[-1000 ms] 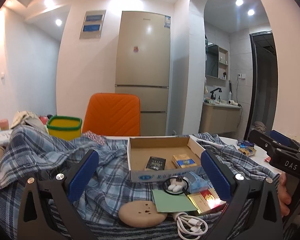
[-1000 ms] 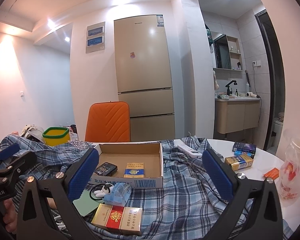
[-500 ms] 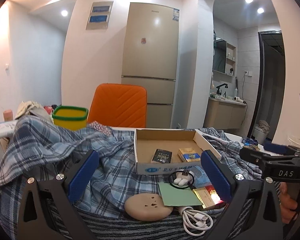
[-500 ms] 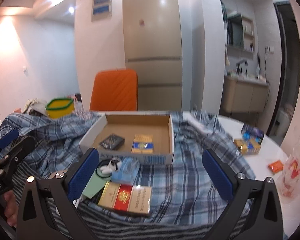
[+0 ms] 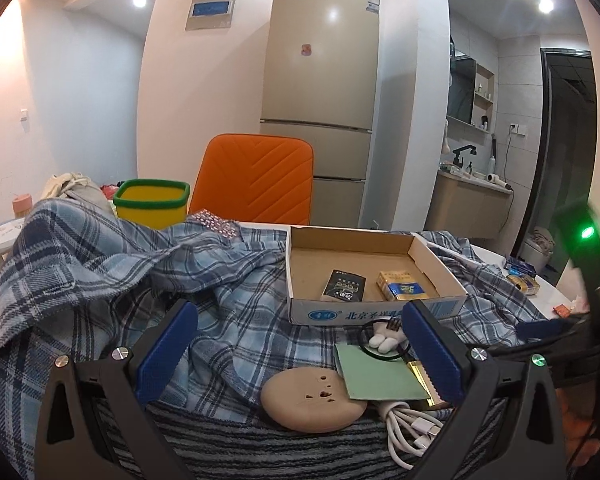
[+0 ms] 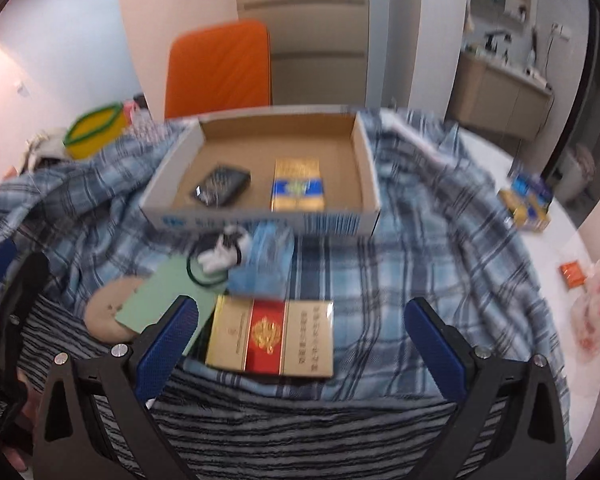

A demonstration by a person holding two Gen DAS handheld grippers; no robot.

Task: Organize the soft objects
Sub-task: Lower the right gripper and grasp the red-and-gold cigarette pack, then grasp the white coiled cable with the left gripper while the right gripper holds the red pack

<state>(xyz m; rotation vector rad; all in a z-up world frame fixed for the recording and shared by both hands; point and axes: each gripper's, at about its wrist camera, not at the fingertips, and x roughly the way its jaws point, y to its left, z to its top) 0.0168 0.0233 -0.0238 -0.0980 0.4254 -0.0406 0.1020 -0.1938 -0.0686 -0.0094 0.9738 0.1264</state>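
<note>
The soft blue tissue pack (image 6: 262,262) is lying ahead of our right gripper (image 6: 300,344), slightly to its left, on the blue plaid cloth (image 6: 412,280) covering the worktop. We are holding that gripper wide open and empty above the near edge of the cloth. Directly between its fingers, nearer than the pack, the gold and red rectangular carton (image 6: 270,338) is lying flat with its long axis running across the opening. The pack's long axis appears to be running away from us toward the shallow open cardboard box (image 6: 260,216), whose near wall it is almost touching; motion blur is keeping us from being sure.

We are holding our left gripper (image 5: 300,354) equally wide open and empty. From its side, the round tan disc (image 5: 312,404), the pale green card (image 5: 376,372) and the coiled white cable (image 5: 410,430) are sitting between its fingers, and its right finger is hiding the tissue pack.

We are judging the right gripper to be the better placed: it is needing only to pass forward over the carton and a little left, then close across the pack's short sides.
</note>
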